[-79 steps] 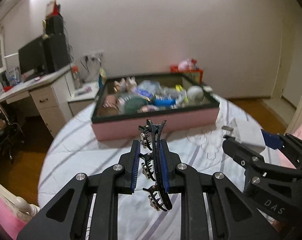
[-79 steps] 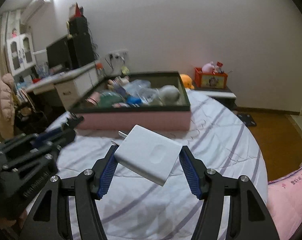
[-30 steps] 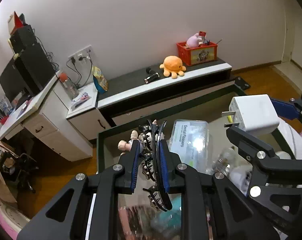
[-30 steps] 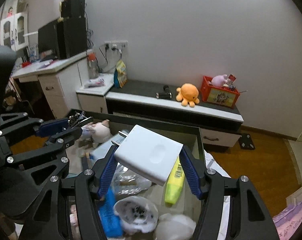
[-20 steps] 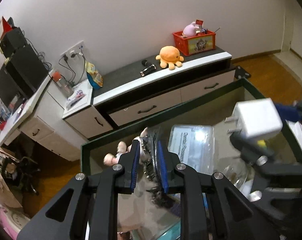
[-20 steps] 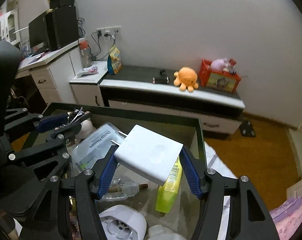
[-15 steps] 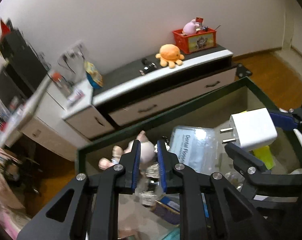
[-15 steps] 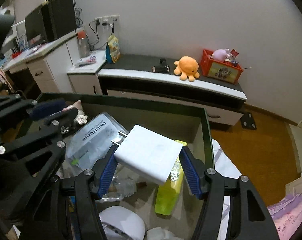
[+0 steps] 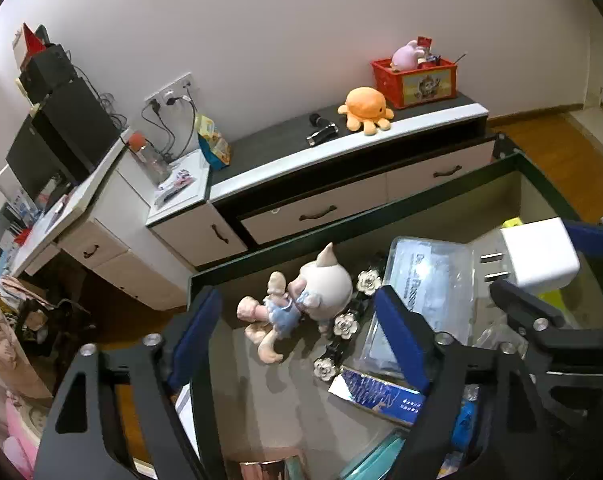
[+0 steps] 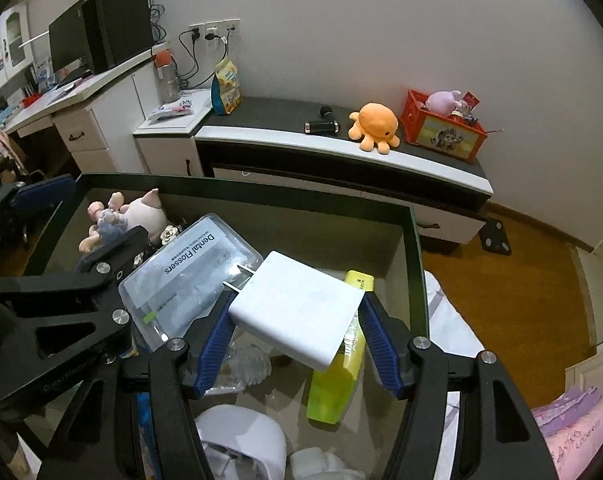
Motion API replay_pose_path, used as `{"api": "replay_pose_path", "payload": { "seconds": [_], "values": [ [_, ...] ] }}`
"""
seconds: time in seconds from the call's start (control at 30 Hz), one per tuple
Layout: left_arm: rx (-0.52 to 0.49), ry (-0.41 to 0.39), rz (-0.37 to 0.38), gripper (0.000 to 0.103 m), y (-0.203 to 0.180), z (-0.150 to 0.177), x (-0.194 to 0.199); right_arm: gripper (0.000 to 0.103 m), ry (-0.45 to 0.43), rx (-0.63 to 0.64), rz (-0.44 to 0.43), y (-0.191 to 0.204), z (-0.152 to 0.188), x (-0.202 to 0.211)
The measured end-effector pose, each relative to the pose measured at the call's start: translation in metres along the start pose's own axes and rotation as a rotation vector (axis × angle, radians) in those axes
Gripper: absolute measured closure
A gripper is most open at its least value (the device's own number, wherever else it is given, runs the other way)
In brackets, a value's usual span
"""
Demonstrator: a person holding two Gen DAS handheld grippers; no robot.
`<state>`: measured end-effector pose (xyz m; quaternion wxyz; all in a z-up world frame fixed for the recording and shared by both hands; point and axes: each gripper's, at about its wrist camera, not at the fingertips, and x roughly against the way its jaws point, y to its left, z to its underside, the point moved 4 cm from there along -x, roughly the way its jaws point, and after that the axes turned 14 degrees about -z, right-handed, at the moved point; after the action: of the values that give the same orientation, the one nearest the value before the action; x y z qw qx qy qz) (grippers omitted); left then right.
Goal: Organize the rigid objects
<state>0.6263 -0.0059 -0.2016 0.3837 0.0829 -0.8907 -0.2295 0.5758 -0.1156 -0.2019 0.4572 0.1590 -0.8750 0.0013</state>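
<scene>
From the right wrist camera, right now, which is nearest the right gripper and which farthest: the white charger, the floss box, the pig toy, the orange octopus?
1. White charger: clamped in the right gripper.
2. Floss box: just left, inside the bin.
3. Pig toy: the bin's far left corner.
4. Orange octopus: on the cabinet by the wall, beyond the bin.

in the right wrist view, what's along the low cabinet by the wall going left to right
snack bag → black flashlight → orange octopus plush → red crate
</scene>
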Motion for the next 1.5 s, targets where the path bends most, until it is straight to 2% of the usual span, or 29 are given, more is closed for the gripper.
{"api": "replay_pose_path", "payload": {
  "seconds": [0.2, 0.47, 0.57, 0.67, 0.8, 1.13, 1.3, 1.43, 1.5],
  "values": [
    [0.023, 0.010, 0.013, 0.014, 0.004, 0.008, 0.005, 0.038, -0.002, -0.003, -0.006, 0.001, 0.006, 0.008],
    [0.037, -0.010, 0.014, 0.012, 0.012, 0.014, 0.023, 0.025, -0.027, -0.010, -0.011, 0.001, 0.010, 0.023],
    [0.042, -0.024, 0.013, 0.008, 0.017, 0.017, 0.032, 0.023, -0.034, -0.009, -0.018, 0.004, 0.014, 0.030],
    [0.043, -0.026, 0.012, 0.001, 0.022, 0.021, 0.039, 0.019, -0.047, -0.009, -0.025, 0.006, 0.019, 0.039],
    [0.051, -0.019, 0.018, 0.000, 0.025, 0.027, 0.048, 0.000, -0.058, -0.007, -0.001, 0.007, 0.024, 0.049],
    [0.130, -0.033, 0.074, 0.000, 0.041, 0.050, 0.087, 0.000, -0.105, -0.001, -0.015, 0.021, 0.043, 0.087],
    [0.194, -0.084, 0.100, 0.000, 0.054, 0.070, 0.121, 0.000, -0.145, 0.021, -0.016, 0.035, 0.057, 0.112],
    [0.248, -0.188, 0.101, 0.000, 0.068, 0.090, 0.160, 0.000, -0.207, 0.025, -0.030, 0.046, 0.073, 0.140],
    [0.267, -0.210, 0.093, 0.000, 0.076, 0.099, 0.178, 0.000, -0.234, 0.031, -0.044, 0.055, 0.081, 0.153]
  ]
}}
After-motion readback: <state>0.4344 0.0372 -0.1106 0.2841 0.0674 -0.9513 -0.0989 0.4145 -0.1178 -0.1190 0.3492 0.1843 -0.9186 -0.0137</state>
